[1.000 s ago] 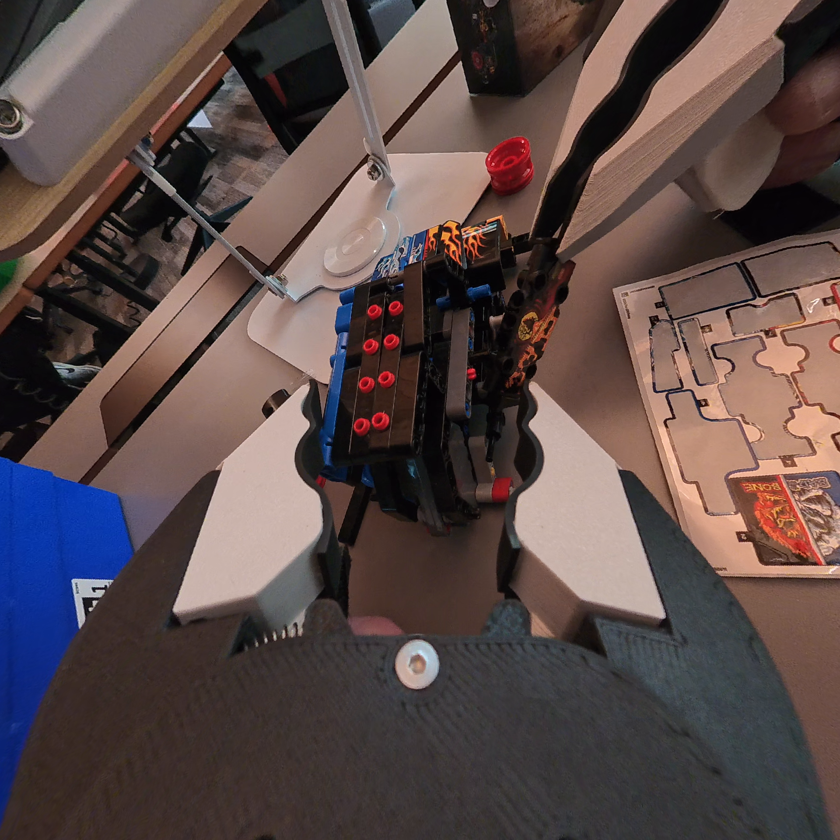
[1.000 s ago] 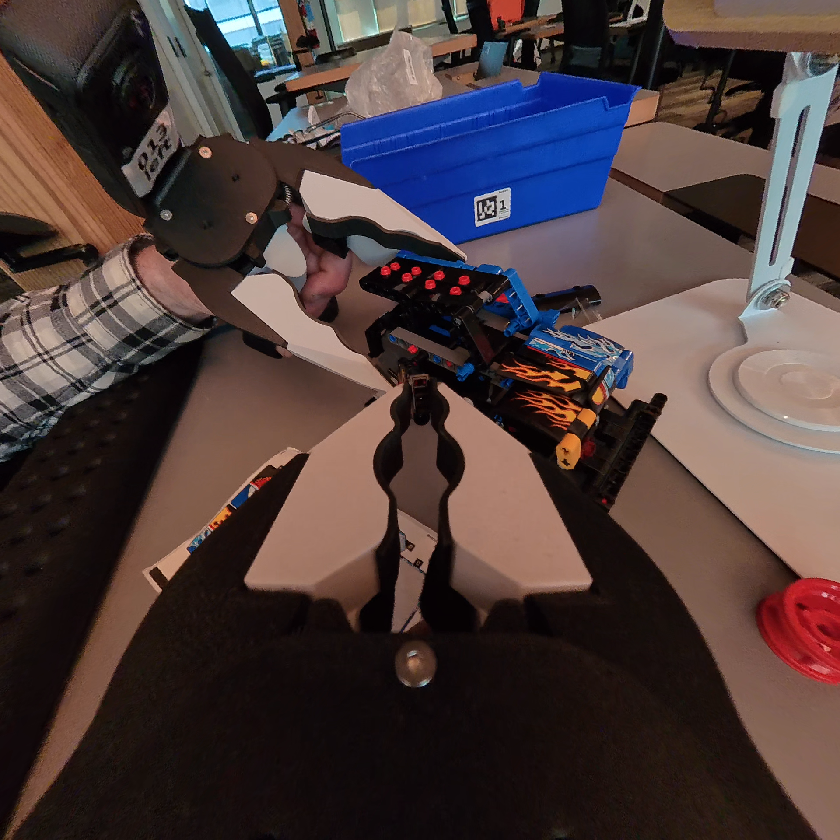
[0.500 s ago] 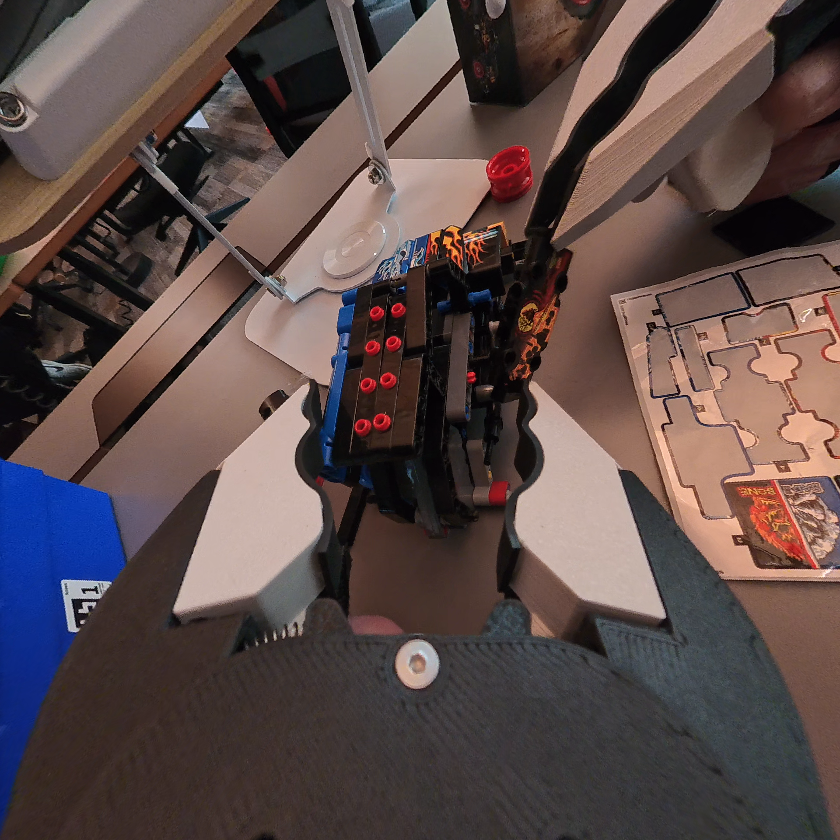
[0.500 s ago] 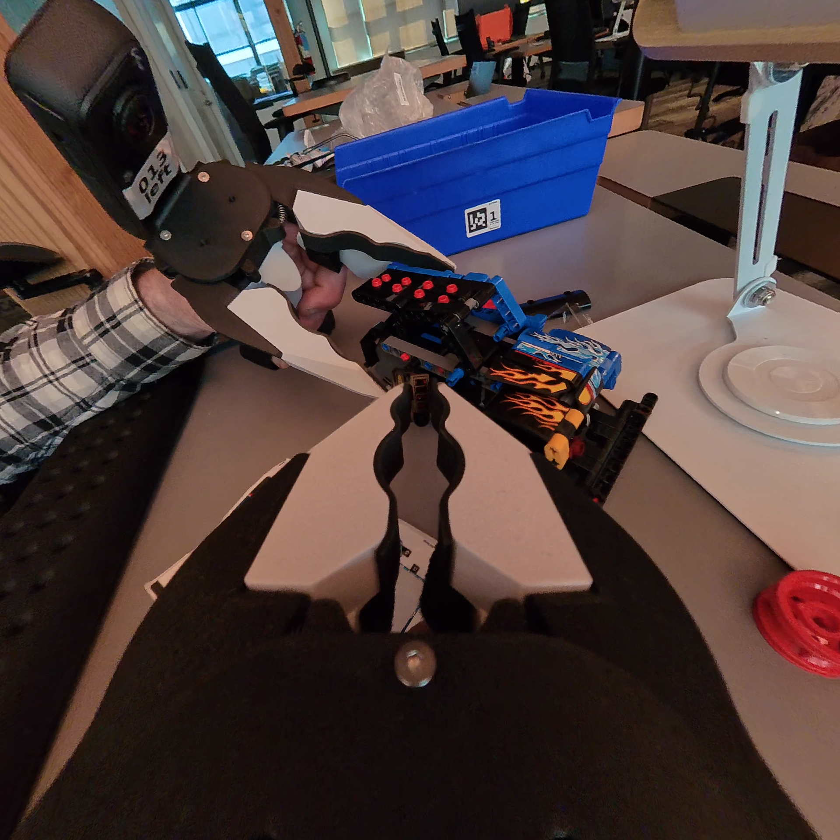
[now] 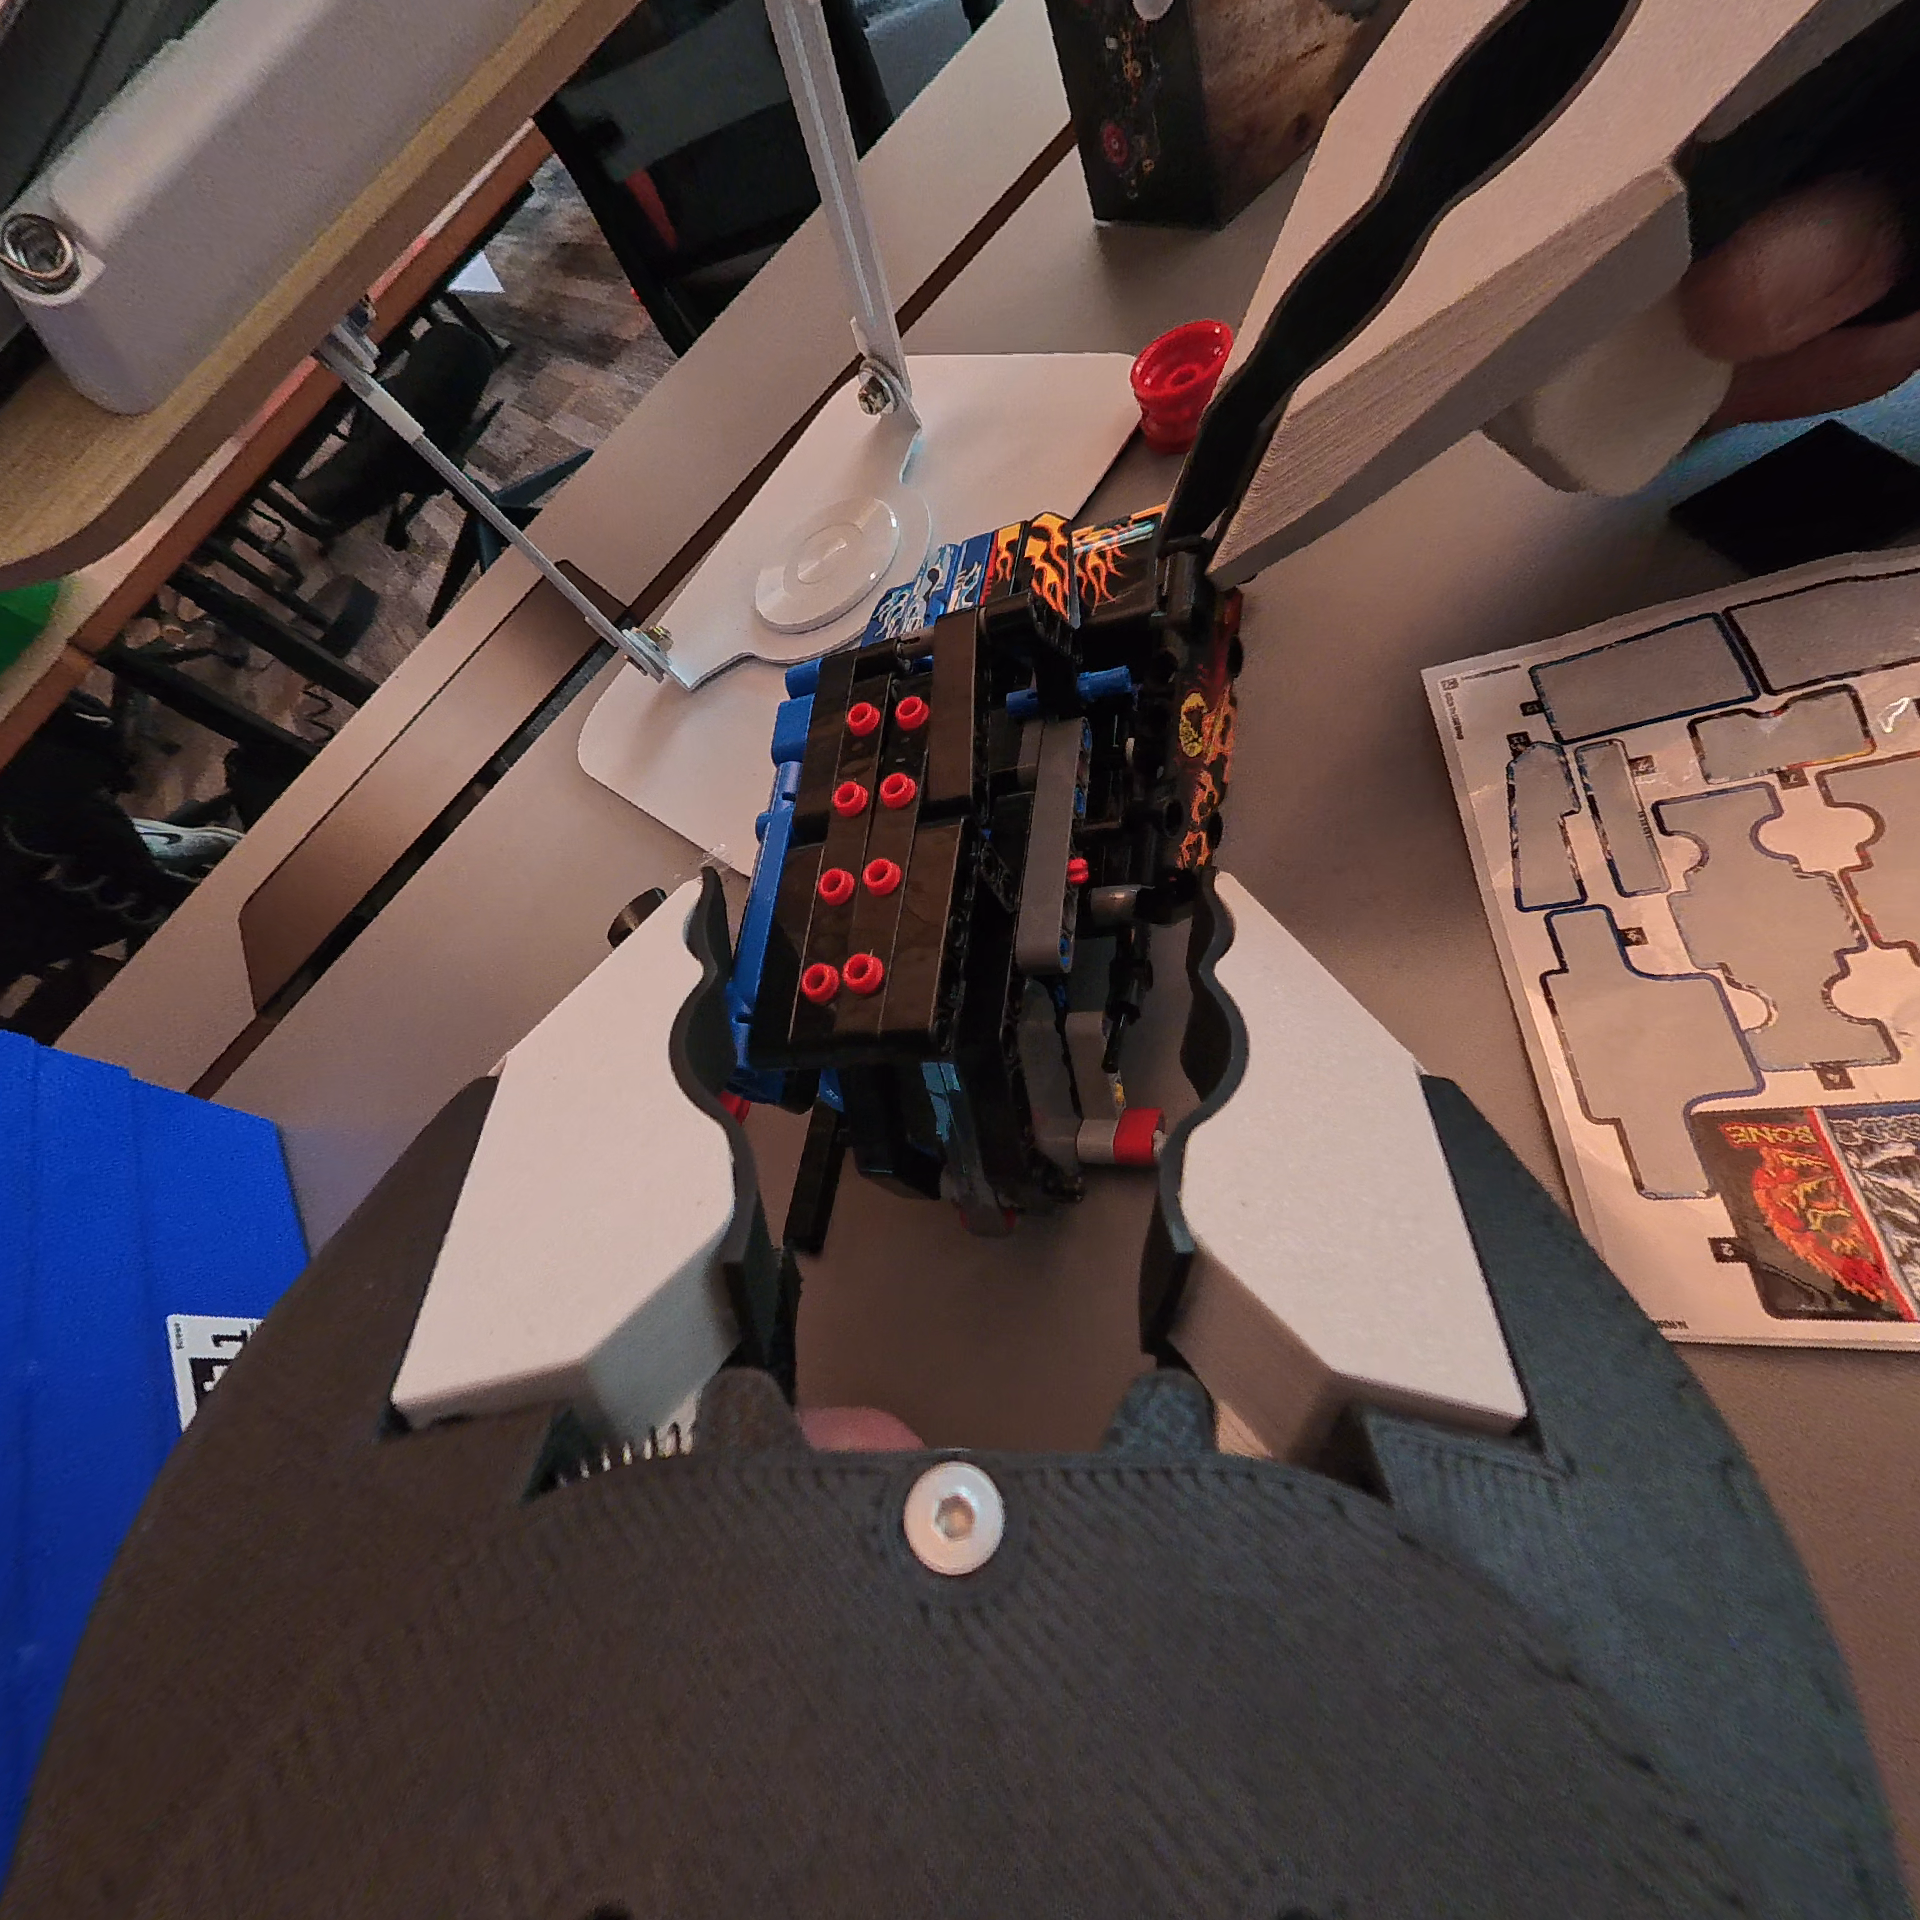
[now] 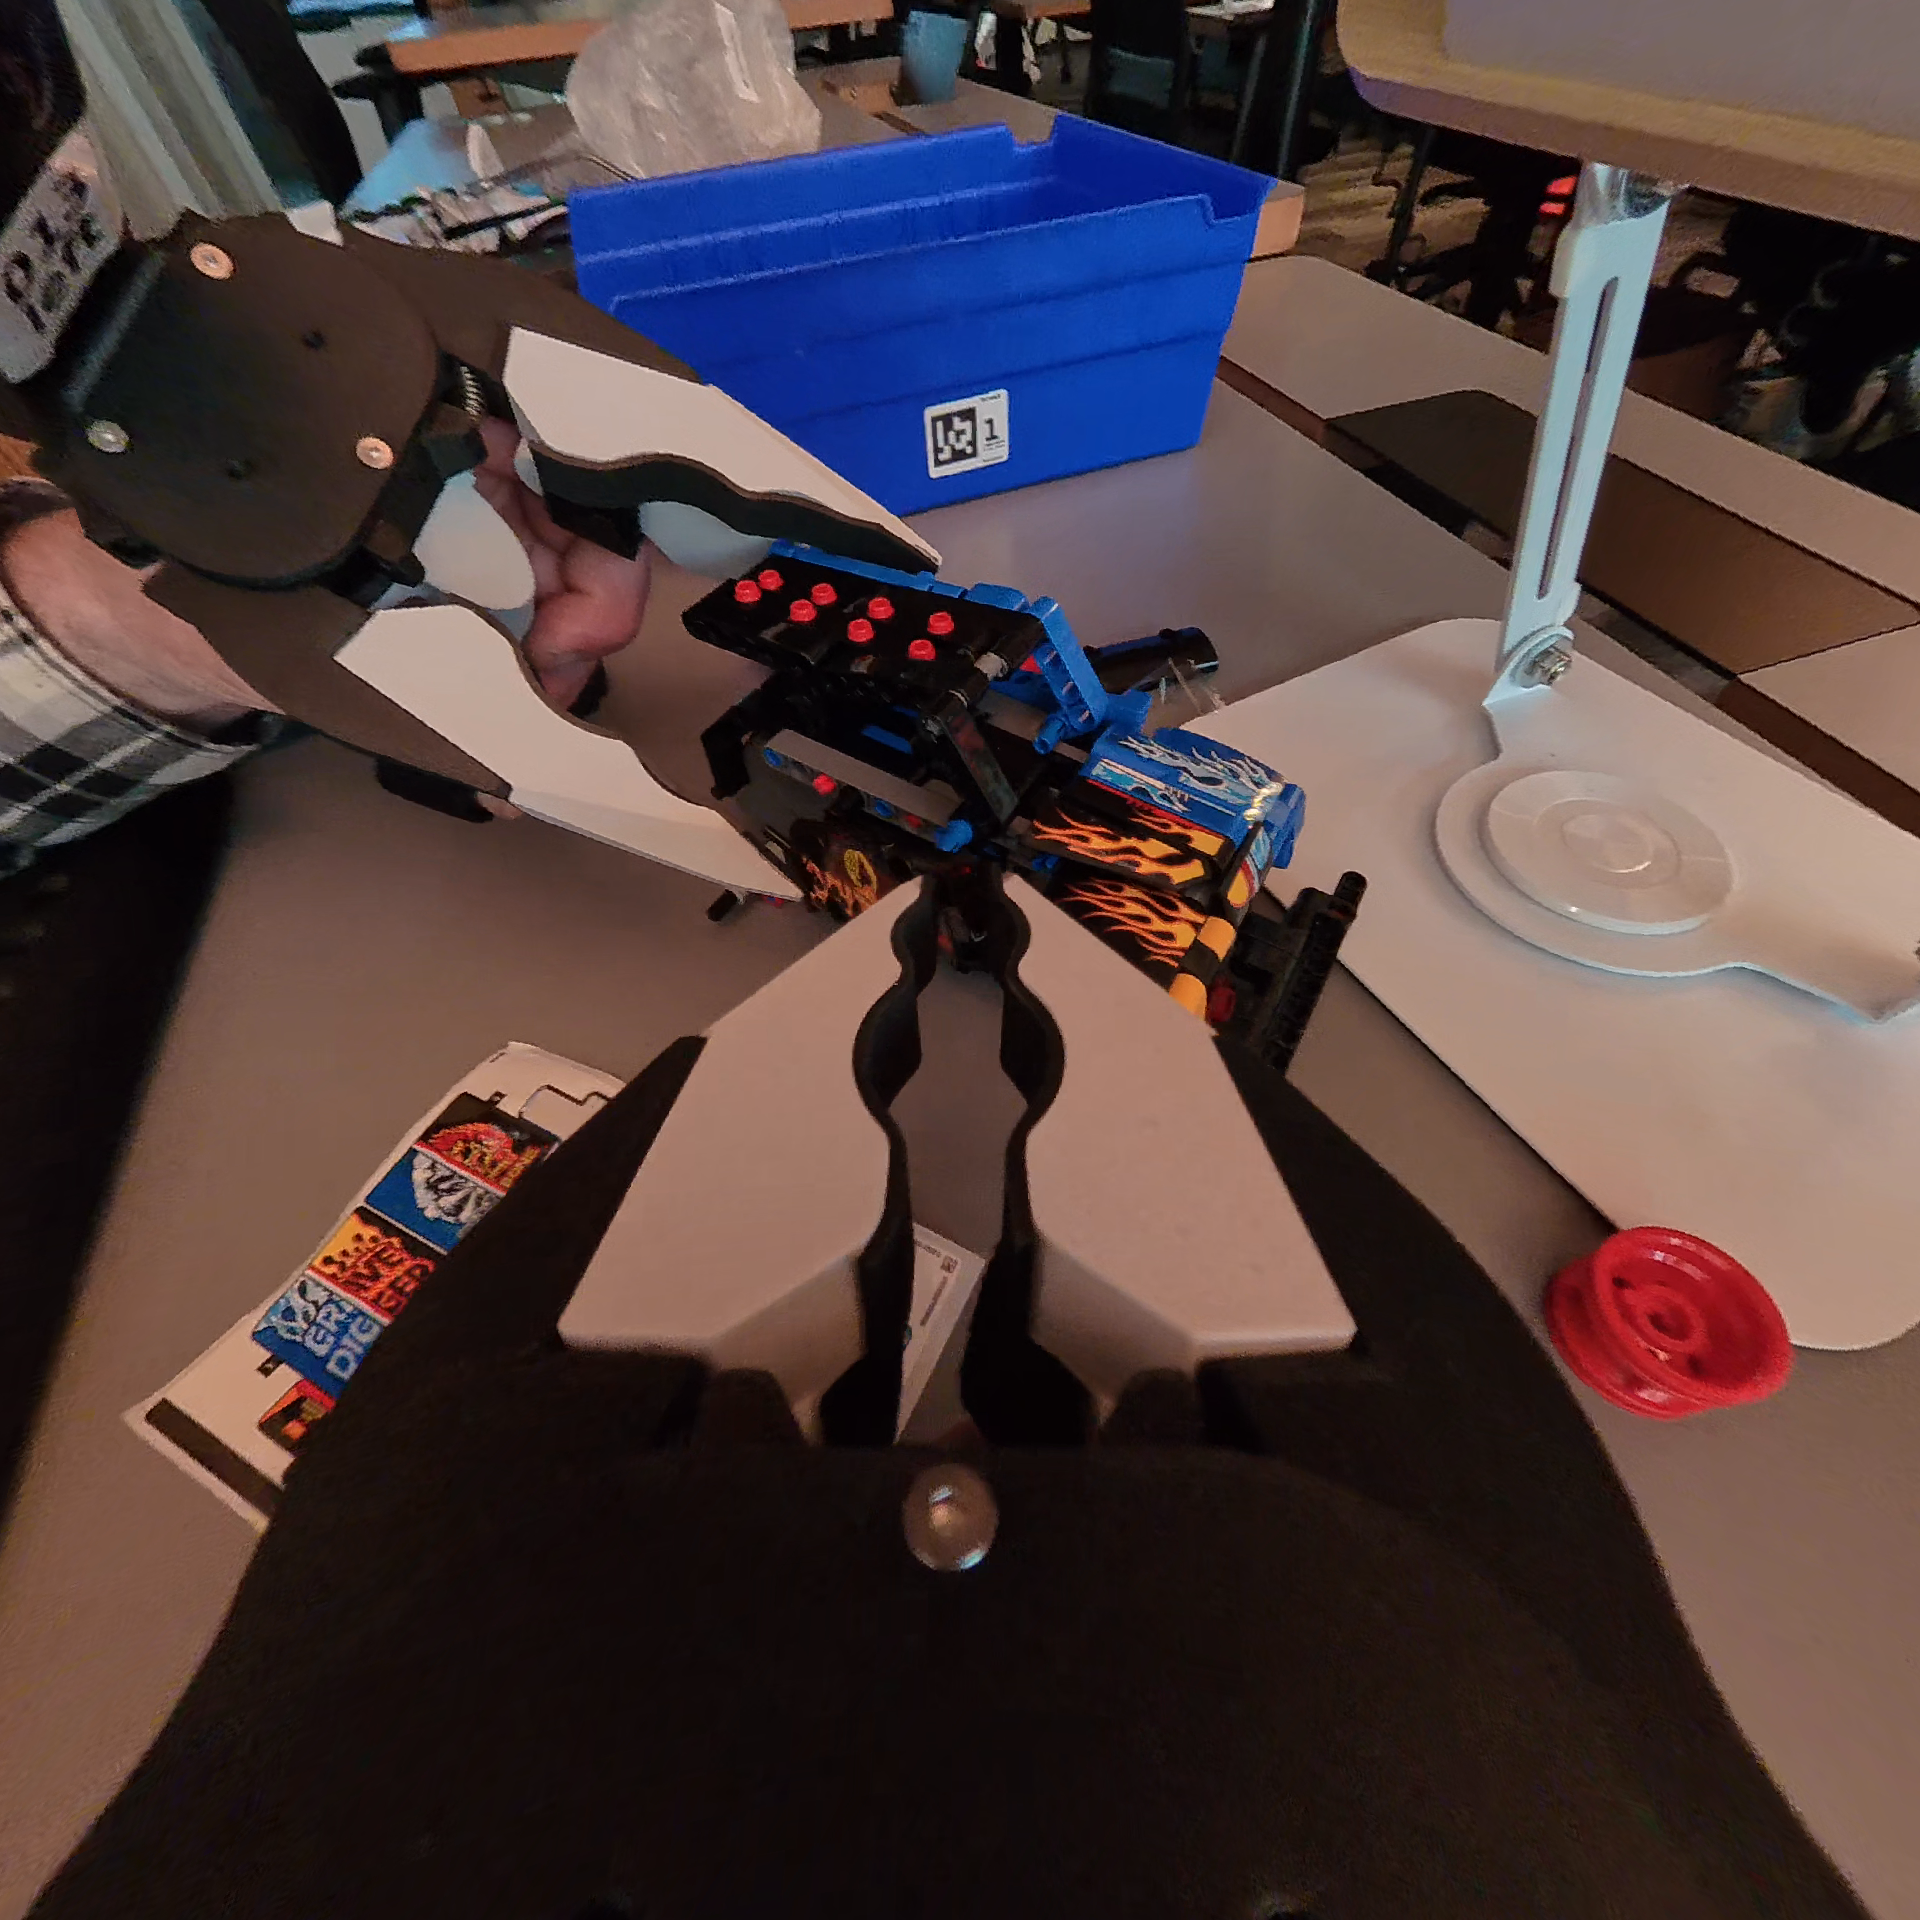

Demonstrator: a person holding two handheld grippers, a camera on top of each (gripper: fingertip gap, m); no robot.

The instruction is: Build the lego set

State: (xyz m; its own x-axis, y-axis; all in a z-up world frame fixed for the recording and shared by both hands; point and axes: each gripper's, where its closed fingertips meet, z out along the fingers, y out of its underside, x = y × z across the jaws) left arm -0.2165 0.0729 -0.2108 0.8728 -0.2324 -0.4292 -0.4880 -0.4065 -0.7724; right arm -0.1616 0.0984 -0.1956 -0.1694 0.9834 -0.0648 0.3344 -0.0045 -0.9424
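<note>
The lego model is a black and blue vehicle body with red studs and flame stickers, with its front end on the table. My left gripper is shut on its rear end, one finger on each side. It also shows in the right wrist view, held by a hand in a plaid sleeve. My right gripper is shut on a black flame-sticker panel and holds it against the model's right side. In the left wrist view the right gripper comes in from the upper right.
A blue bin stands behind the model. A loose red wheel lies by the white stand base. A sticker sheet lies flat on the table to the right. A dark box stands at the back. Tip to tip, the grippers are about 7 cm apart.
My right gripper has moved the flame panel in toward the model; it now lies along the model's right side. The left gripper keeps its hold and has barely moved.
</note>
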